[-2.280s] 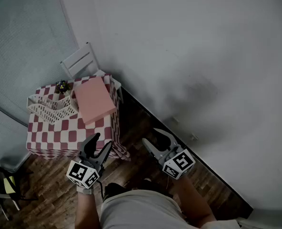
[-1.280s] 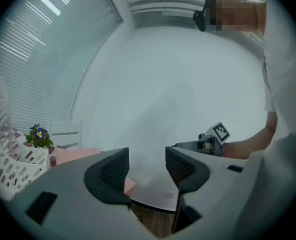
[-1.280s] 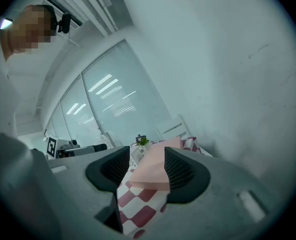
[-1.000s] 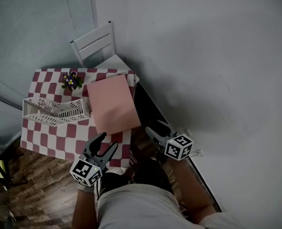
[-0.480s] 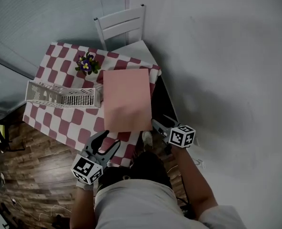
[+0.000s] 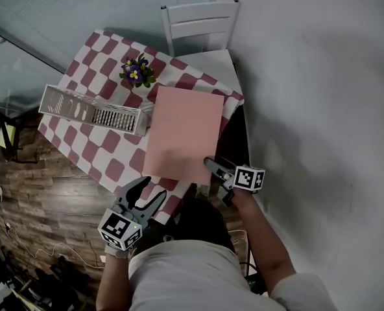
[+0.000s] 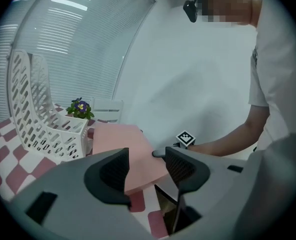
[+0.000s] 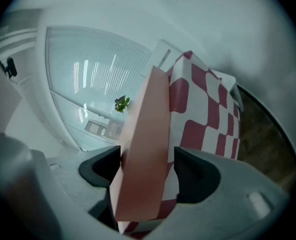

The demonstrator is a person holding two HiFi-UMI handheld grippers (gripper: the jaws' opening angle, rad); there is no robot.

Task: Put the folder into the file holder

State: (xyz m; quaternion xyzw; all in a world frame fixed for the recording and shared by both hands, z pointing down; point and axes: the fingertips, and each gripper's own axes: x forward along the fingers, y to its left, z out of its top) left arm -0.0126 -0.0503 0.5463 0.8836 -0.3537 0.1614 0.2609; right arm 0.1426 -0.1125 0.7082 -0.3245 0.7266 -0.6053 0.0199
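A pink folder (image 6: 184, 135) lies flat on the checked table (image 6: 91, 157), its near edge overhanging the front. A white mesh file holder (image 6: 91, 111) lies on its side to the folder's left. My right gripper (image 6: 213, 168) is at the folder's near right corner. In the right gripper view the folder (image 8: 145, 149) runs between the jaws, which have just been opening; a gap shows beside the right pad (image 8: 188, 171). My left gripper (image 6: 146, 194) hovers open off the table's front edge with nothing in it, facing the folder (image 7: 120, 144) and holder (image 7: 38, 119).
A small pot of purple flowers (image 6: 137, 73) stands behind the file holder. A white chair (image 6: 198, 21) is pushed in at the table's far side. A grey wall runs close along the right. Wood floor with cables lies to the left.
My right gripper has dropped from beside the table to the folder's near right corner and now straddles its edge. The left gripper sank a little toward the table's front edge.
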